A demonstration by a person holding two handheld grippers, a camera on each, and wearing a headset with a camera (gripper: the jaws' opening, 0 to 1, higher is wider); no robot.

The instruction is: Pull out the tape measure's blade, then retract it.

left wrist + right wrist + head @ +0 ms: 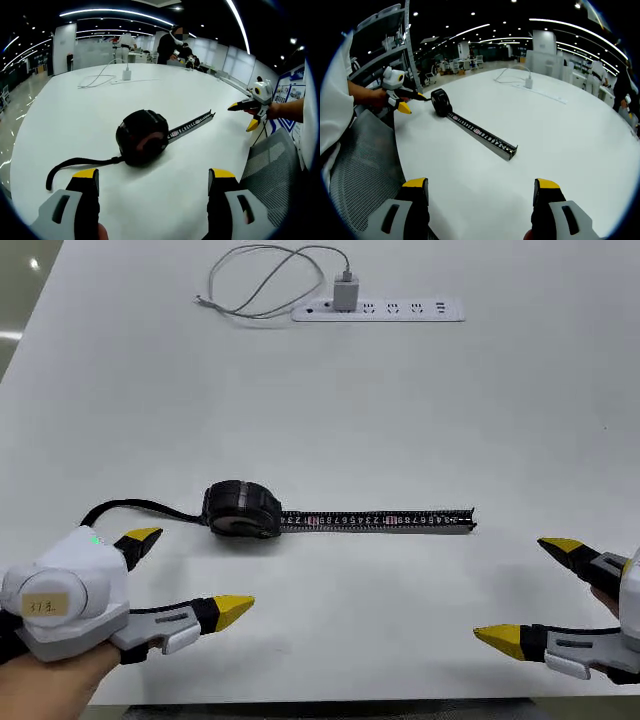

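A black tape measure (pixel 241 509) lies on the white table (pixel 330 410), its blade (pixel 375 520) pulled out to the right and lying flat. A black wrist strap (pixel 125 508) trails off its left side. My left gripper (pixel 195 573) is open, just in front of and to the left of the case, touching nothing. In the left gripper view the case (pixel 143 136) sits between and beyond the yellow fingertips (pixel 86 173). My right gripper (pixel 530 592) is open, near the table's front right, in front of the blade's end hook (pixel 512 152).
A white power strip (pixel 385 309) with a plugged charger (pixel 345 290) and a looped grey cable (pixel 262 280) lies at the table's far side. The table's front edge runs just under both grippers. People stand in the background of both gripper views.
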